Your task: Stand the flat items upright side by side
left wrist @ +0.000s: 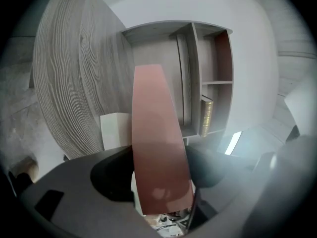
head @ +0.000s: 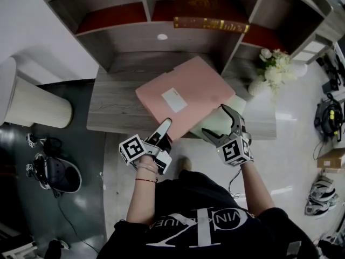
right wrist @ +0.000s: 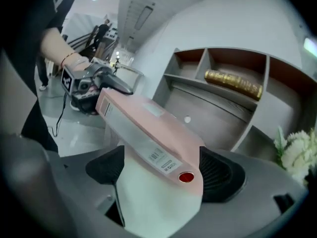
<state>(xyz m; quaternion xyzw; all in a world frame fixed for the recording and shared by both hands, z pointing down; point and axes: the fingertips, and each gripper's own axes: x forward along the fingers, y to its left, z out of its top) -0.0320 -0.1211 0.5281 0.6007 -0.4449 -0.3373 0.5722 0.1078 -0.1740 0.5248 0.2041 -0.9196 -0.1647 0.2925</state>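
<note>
A pink folder (head: 183, 93) lies slanted on the grey desk (head: 113, 104), its near corner raised. My left gripper (head: 164, 127) is shut on that near edge. In the left gripper view the folder's spine (left wrist: 158, 148) runs up between the two dark pads. Under the pink folder's right side lies a pale green folder (head: 229, 112). My right gripper (head: 218, 122) stands open around their near right corner. In the right gripper view the pink folder (right wrist: 143, 128) rests on the pale one (right wrist: 153, 202) between the pads, with the left gripper at its far end.
Behind the desk stands a grey shelf unit (head: 161, 36) with red-backed compartments; a brown and gold book (head: 210, 15) lies in the middle one. White flowers (head: 275, 66) stand at the desk's right. A white cylinder (head: 32, 104) and shoes (head: 54, 169) are on the floor at left.
</note>
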